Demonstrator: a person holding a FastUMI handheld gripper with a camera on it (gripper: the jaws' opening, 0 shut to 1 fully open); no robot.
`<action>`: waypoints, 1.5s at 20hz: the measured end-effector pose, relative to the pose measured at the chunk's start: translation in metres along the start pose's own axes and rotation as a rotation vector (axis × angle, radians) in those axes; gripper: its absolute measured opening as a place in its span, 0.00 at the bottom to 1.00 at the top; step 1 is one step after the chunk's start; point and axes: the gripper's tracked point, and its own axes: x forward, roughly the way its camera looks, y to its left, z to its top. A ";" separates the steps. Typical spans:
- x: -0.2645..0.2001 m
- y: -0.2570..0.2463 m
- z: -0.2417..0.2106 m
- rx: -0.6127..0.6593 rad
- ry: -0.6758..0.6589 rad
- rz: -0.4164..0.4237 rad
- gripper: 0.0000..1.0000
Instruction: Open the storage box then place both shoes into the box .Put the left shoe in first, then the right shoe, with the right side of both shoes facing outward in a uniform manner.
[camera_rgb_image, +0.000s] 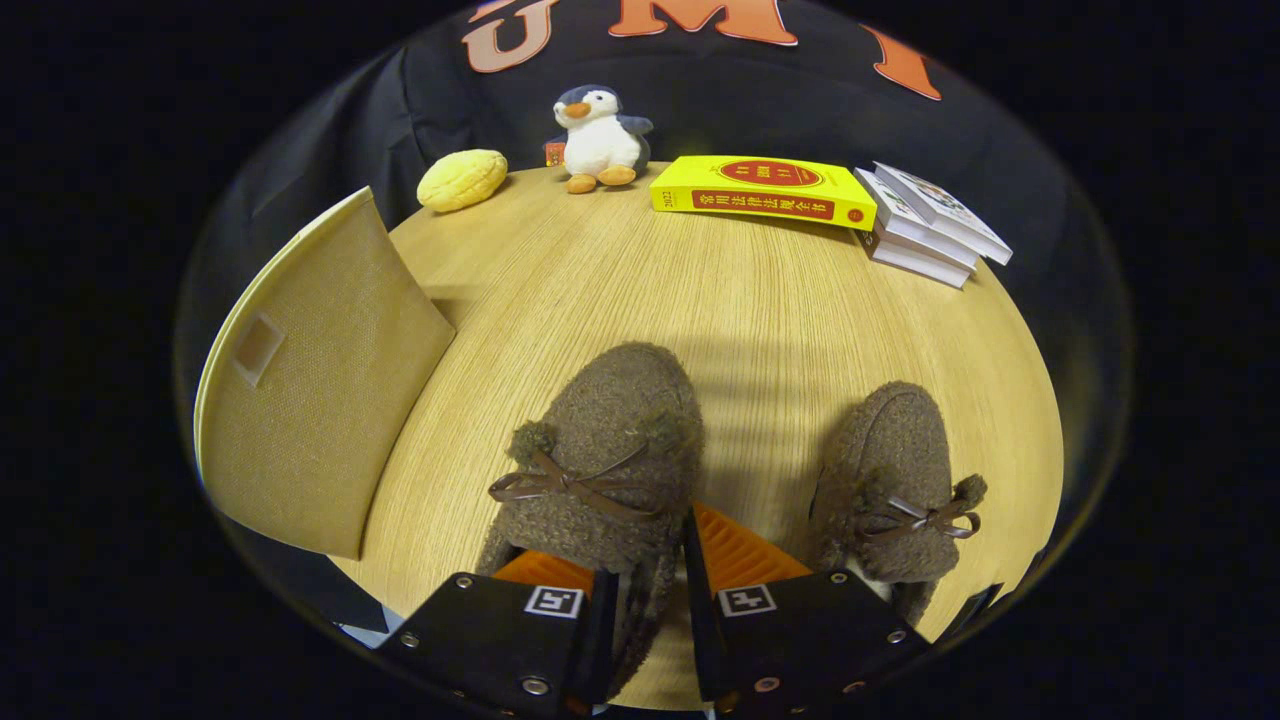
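The fingers (648, 590) pinch the side wall of the near-left brown fuzzy bow-tied slipper (600, 460) on the wooden counter (770, 320). Judged soft and light; grip the collar. The matching slipper (895, 480) lies right, the beige fabric storage box (310, 390) left. The yellow book's (760, 187) writing is unreadable.

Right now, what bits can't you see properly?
- Heel of the left shoe, gripper view: hidden behind the gripper, whose fingers pinch its side wall.
- Heel of the right shoe: cut off by one finger.
- Inside of the storage box: only its flap and outer side show.
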 end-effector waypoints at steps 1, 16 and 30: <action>0.000 -0.002 0.001 0.016 0.005 -0.004 0.29; -0.118 0.051 0.086 0.058 -0.091 0.019 0.04; -0.158 0.220 0.159 -0.008 -0.147 0.168 0.04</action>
